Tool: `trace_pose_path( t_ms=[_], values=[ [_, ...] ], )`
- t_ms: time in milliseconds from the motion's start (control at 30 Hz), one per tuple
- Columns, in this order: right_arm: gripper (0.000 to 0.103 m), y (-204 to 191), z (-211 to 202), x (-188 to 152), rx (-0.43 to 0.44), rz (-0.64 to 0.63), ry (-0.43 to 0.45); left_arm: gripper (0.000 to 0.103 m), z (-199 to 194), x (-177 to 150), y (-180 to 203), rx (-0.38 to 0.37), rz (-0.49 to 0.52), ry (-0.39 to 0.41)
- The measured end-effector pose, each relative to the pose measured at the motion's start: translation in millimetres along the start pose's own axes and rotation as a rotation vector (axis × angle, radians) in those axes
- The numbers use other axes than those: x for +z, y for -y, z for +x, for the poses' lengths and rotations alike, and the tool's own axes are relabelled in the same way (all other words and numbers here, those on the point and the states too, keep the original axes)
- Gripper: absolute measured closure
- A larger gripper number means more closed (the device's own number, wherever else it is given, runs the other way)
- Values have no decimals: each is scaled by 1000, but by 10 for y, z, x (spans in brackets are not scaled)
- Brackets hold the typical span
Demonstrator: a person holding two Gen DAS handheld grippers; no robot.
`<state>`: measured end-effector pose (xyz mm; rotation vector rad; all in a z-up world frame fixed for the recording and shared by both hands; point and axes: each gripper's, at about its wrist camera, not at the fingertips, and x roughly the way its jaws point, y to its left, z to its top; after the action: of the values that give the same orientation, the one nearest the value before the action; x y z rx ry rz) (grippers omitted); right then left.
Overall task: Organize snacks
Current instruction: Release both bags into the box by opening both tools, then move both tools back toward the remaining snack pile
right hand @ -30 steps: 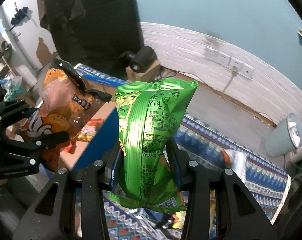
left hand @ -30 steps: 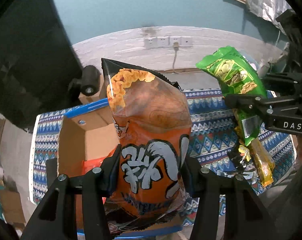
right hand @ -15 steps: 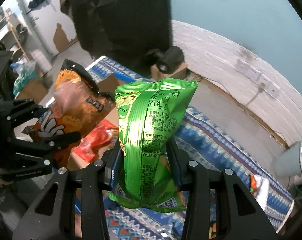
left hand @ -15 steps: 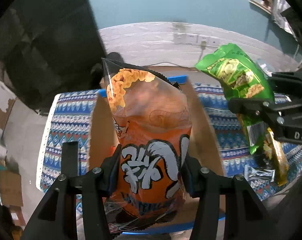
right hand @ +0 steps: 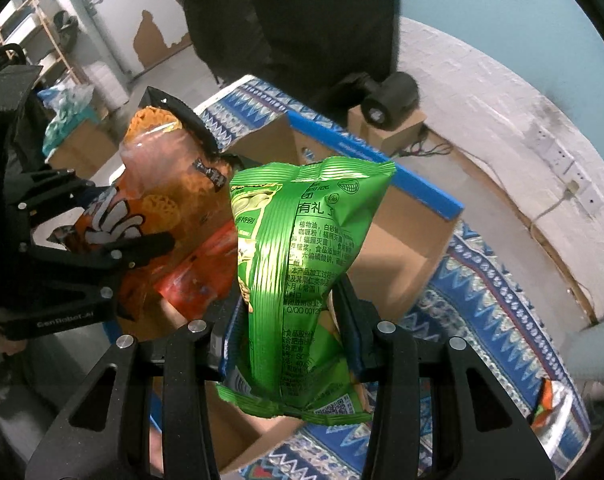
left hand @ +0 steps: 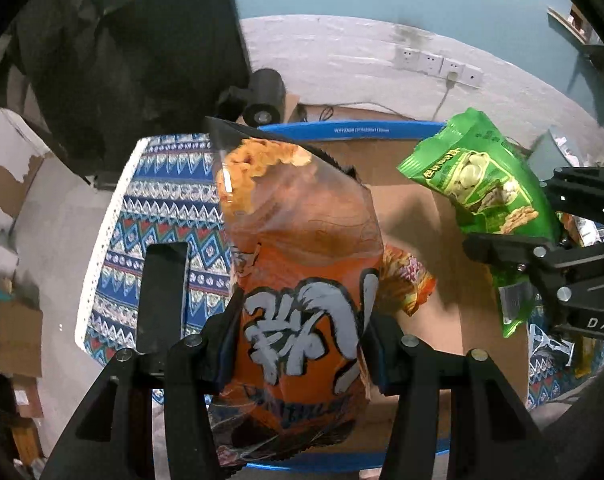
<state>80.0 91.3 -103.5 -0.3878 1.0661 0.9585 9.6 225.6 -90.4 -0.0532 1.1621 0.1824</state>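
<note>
**Two snack bags held over the cardboard box**

An orange snack bag [left hand: 302,280] is clamped upright between the two fingers of the left gripper [left hand: 302,344]; its lower half is pinched at the fingertips, and its clear top, filled with puffed rings, rises above them. The bag is held above the open cardboard box [left hand: 418,216], over the box's left half. A green snack bag [right hand: 297,264] is gripped in the same manner by the right gripper [right hand: 293,344], squeezed around its lower middle, with the crimped top edge standing above the fingers and the bottom seam hanging below them. This bag is held over the near right part of the box, its printed back turned toward the right wrist camera.

Inside the box, a red-orange packet [right hand: 197,276] is seen lying on the brown floor, below and between the two held bags. The box is edged in blue along its far rim [left hand: 362,128] and is set on a blue patterned cloth [left hand: 165,216], which extends past the box on both sides. Further wrapped snacks [left hand: 550,344] are seen on the cloth to the right of the box. Beyond the box's far rim, a black cylindrical device [left hand: 263,96] rests near a white wall with sockets [left hand: 438,64].
</note>
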Motion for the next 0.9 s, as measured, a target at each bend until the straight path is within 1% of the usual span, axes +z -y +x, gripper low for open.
trace_pose_path(
  t_ms=[167,233,267,300,333,500,567,633,900],
  values=[
    [59,-51,30,5,-1,-10,-10,48,-23,20,9,14,1,5],
    [57,-62,23,14,1,-8,-8,40,-51,28,25,11,1,12],
    [55,-56,11,9,1,-7,-7,38,-70,32,38,11,5,19],
    [48,-46,-7,3,0,-3,-3,37,-78,37,45,15,10,24],
    [45,-44,-3,11,-3,-1,1,37,-87,41,55,19,14,27],
    [44,20,-102,-10,-12,13,19,36,-115,74,122,2,21,26],
    [41,58,-156,-38,-22,23,26,35,-135,84,161,-9,21,27],
    [36,88,-197,-60,-32,30,31,31,-151,95,211,-17,24,29],
    [35,260,-390,-227,-75,61,40,31,-222,148,521,-50,72,37]
  ],
)
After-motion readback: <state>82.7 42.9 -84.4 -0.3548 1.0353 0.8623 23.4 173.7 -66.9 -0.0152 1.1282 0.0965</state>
